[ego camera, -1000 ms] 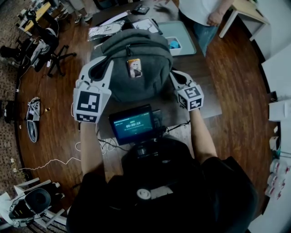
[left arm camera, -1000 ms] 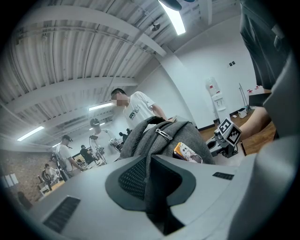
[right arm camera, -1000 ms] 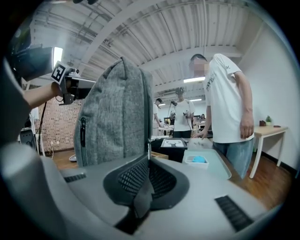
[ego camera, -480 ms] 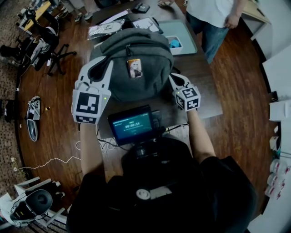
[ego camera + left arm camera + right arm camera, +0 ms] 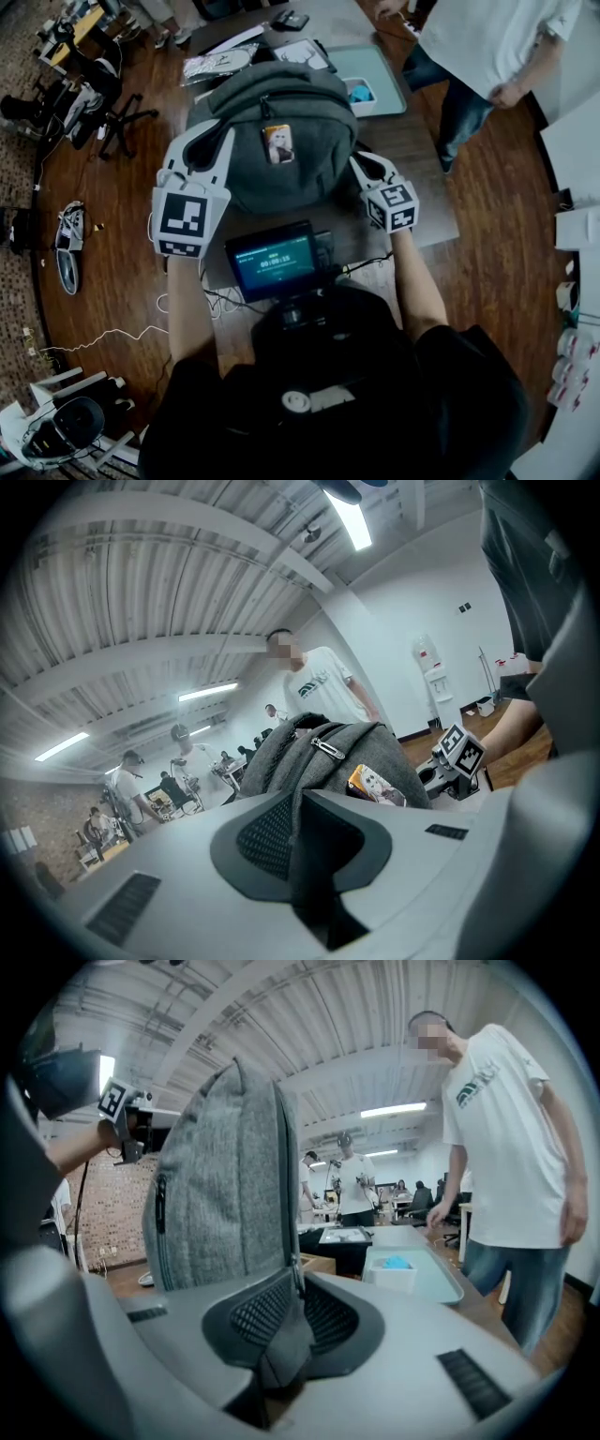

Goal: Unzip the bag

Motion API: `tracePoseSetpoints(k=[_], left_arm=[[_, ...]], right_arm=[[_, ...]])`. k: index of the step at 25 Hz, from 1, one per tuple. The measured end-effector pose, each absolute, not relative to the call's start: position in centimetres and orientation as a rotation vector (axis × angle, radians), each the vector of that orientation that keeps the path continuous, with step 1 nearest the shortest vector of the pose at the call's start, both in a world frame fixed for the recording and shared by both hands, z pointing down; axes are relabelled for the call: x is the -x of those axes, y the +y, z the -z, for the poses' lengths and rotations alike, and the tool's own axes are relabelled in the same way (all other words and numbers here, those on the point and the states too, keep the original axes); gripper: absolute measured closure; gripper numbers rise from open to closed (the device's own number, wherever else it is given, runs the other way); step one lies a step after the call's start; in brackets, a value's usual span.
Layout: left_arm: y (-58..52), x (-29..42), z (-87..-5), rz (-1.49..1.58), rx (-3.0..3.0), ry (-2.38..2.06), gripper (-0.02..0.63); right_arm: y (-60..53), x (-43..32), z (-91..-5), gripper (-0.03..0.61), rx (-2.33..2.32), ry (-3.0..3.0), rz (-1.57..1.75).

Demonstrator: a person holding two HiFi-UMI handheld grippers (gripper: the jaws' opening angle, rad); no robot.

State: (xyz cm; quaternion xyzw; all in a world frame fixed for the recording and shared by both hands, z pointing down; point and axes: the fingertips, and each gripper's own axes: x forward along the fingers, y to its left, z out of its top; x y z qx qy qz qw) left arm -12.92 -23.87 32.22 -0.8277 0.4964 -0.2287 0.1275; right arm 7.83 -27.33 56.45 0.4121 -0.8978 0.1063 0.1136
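A grey backpack (image 5: 305, 112) stands on the table with a small picture tag (image 5: 277, 141) on its front and its top zipper (image 5: 270, 95) closed. My left gripper (image 5: 202, 142) is at the bag's left side, shut on a dark fold of its fabric (image 5: 302, 803). A metal zipper pull (image 5: 325, 747) shows above the jaws. At the bag's right side, my right gripper (image 5: 362, 162) has a dark strip of bag fabric (image 5: 281, 1335) between its pads, and its jaws are opening. The bag's grey side (image 5: 220, 1185) with a side zipper (image 5: 159, 1213) rises just beyond.
A device with a lit screen (image 5: 274, 258) sits at the table's near edge, close under both grippers. A teal tray (image 5: 380, 84) and papers (image 5: 220, 61) lie behind the bag. A person in a white shirt (image 5: 492, 52) stands at the far right. Cables and gear litter the floor at left.
The right gripper dipped slightly toward the bag and came back. The person in the white shirt has stepped to the right. The left gripper and the bag stay put.
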Motion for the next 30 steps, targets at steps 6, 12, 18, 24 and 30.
tracePoseSetpoints(k=[6,12,18,24,30], left_arm=[[-23.8,13.2,-32.5,0.657,2.394,1.451,0.577],[-24.0,13.7,-32.6,0.657,2.386,1.454,0.574],[-24.1,12.9,-32.3,0.677,2.349,1.446,0.558],[-23.1,11.1,-30.6,0.671,2.277,1.322,0.532],[-23.8,7.9,-30.5,0.745,2.237,1.137,0.505]], right_arm=[[-24.4,-7.3,-45.3,0.37,-1.058,-2.833,-0.102],[-23.0,-3.4,-34.8,0.345,-0.894,-2.874,0.299],[-25.8,0.2,-34.2,0.326,-0.761,-2.664,0.579],[-25.4,1.2,-34.6,0.439,-0.71,-2.71,0.499],[-25.2,2.1,-34.3,0.44,-0.711,-2.689,0.498]])
